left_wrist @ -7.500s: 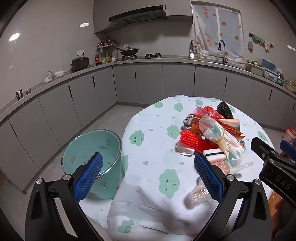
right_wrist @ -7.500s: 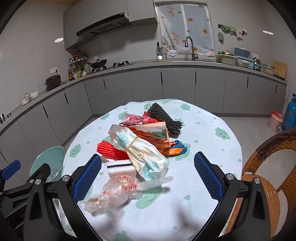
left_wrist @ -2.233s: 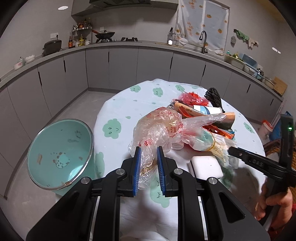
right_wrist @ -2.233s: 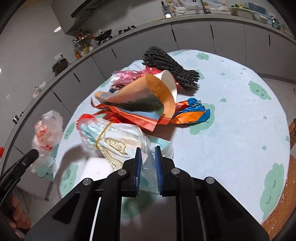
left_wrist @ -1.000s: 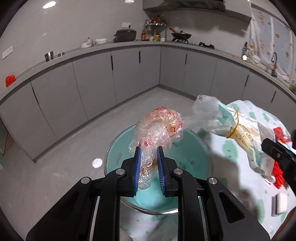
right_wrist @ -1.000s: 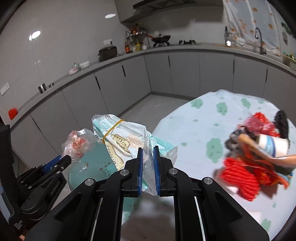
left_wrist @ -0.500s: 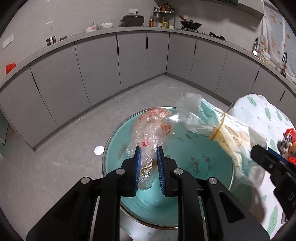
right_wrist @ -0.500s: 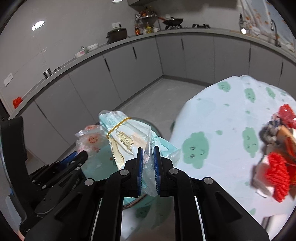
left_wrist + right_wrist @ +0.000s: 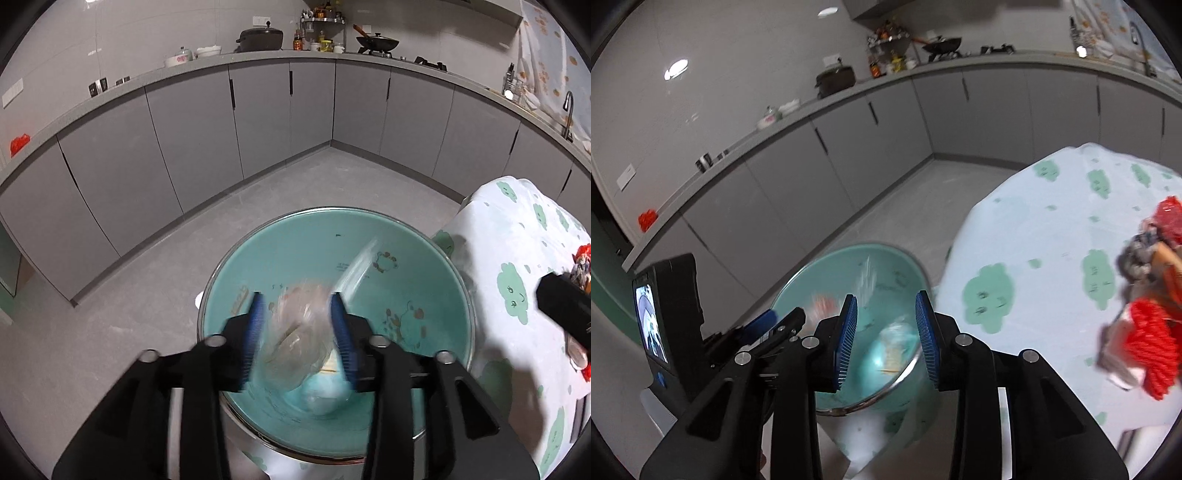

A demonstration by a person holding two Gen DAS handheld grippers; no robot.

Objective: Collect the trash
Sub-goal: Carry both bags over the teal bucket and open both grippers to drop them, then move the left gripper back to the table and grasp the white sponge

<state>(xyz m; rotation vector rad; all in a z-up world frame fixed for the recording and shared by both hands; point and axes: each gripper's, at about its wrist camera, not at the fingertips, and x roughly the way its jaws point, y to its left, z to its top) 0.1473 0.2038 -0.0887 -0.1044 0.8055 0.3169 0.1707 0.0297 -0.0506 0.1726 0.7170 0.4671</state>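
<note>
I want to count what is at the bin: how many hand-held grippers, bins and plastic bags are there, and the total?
Hand-held grippers: 2, left and right; both jaws have just been opening, with a blurred bag loose between each pair.
Teal bin: 1
Plastic bags dropping into it: 2, red-printed bag and teal-and-white bag
Total: 5

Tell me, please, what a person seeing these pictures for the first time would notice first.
Probably the teal trash bin on the floor beside the cloud-print table, below both grippers. A blurred clear plastic bag is dropping into it between the pads of the left gripper, whose jaws have just been opening. Red trash waits on the table.
</note>
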